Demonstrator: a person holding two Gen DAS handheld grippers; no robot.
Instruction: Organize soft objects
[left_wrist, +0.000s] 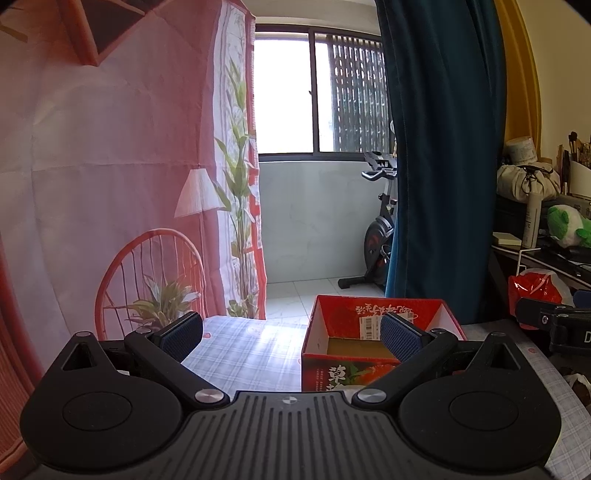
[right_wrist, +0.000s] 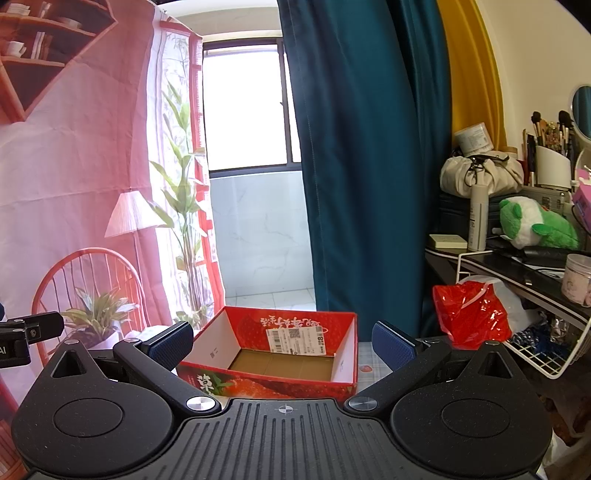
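Over the checked table (left_wrist: 251, 354), both tongs level — left tongs (left_wrist: 291, 338), right tongs (right_wrist: 282, 345) spread wide

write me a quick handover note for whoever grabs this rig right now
Left gripper: jaws wide open, holding nothing, hovering over the checked tablecloth just left of the red box.
Right gripper: jaws wide open, holding nothing, lined up in front of the same box.
Red box: open top, sits on the table; only its cardboard floor and a printed label show inside.
Soft things: a green and white plush toy lies on the cluttered shelf to the right. No others can be told from here.
Done: nothing is packed yet.
Left: probably pick up the plush and any other soft items and put them in the box.
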